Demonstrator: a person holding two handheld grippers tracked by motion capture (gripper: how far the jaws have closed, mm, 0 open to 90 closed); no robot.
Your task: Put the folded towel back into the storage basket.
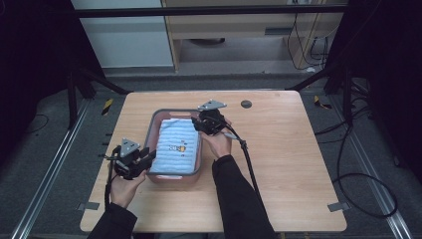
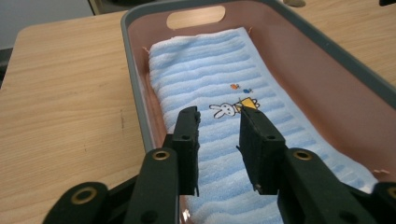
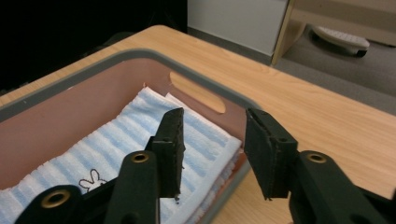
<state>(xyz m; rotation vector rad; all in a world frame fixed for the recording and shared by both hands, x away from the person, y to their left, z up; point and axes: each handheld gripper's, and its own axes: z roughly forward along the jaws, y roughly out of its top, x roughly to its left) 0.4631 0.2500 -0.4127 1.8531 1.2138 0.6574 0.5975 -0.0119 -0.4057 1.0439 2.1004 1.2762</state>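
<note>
We see the left gripper (image 2: 218, 135) with its jaws a narrow gap apart and nothing between them, hanging just over the near end of the towel (image 2: 219, 79), pointing at the small rabbit print (image 2: 223, 109). The right gripper (image 3: 212, 140) has its jaws wider apart, also empty; one jaw is over the towel's far corner, the other outside the bin wall, so they straddle the rim near the handle slot (image 3: 197, 91). We cannot tell if either jaw touches the rim. In the high view the left gripper (image 1: 144, 157) sits at the bin's near left corner, held by the left hand (image 1: 124, 186), and the right gripper (image 1: 199, 124) at the bin's far right corner, held by the right hand (image 1: 218, 142), cable trailing back over the table. The towel, blue and white striped, lies folded flat inside the bin (image 1: 152, 128), covering most of its floor. The bin is pink with a grey rim and stands a bit left of the middle of the wooden table (image 1: 288, 164). A small dark disc (image 1: 246, 104) lies near the table's far edge.
</note>
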